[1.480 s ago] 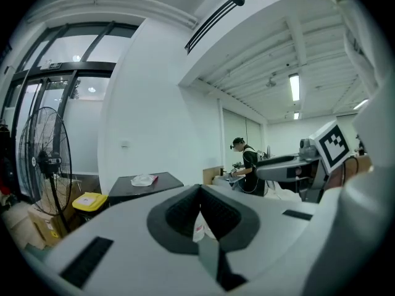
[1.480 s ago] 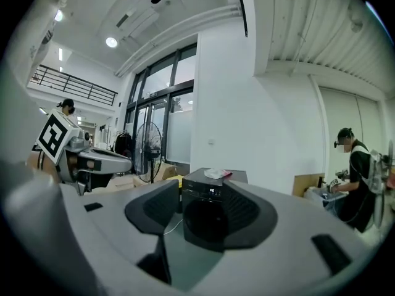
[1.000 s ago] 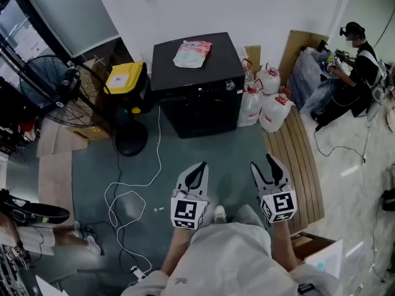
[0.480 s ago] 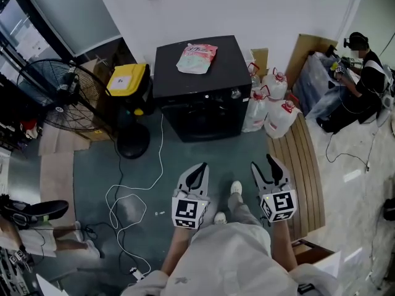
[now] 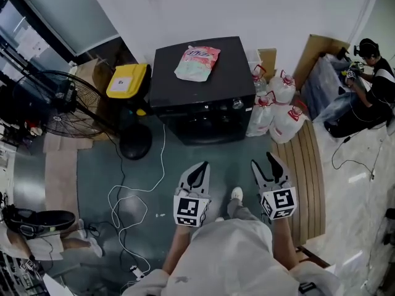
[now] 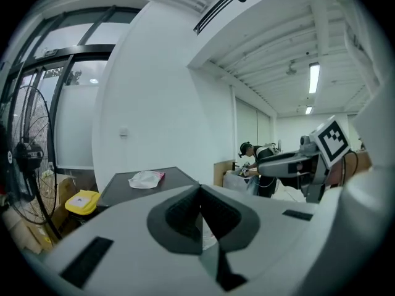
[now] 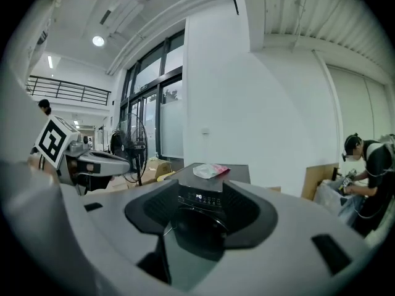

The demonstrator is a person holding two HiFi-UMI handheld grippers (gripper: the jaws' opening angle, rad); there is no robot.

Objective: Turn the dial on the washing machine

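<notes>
left gripper (image 6: 200, 193): fingers together, tips meeting, nothing between them. right gripper (image 7: 200, 208): fingers a little apart, gap empty, the washing machine (image 5: 197, 82) front shows through the gap, well off. both grippers are held out in front of the person's body, side by side, pointing at the machine across bare floor.

the dial (image 5: 237, 104) is the small silver knob at the right end of the front control strip, just under the top edge. it is untouched and well apart from both grippers. a detergent pouch (image 5: 197, 62) lies on the lid. white jugs (image 5: 281, 113) stand just beside the machine's right side, close to the dial end. a loose cable (image 5: 126, 196) runs over the floor on the left.

step in hand reads as the approach, task not started. the right gripper looks the better pick since the dial sits on its side. the gap probably needs widening before contact. best to come in square to the panel with the knob centred between the pads, close firmly, then roll about the knob's own axis so the pads don't slip off. the left should stay back, and the jugs need clearing.
</notes>
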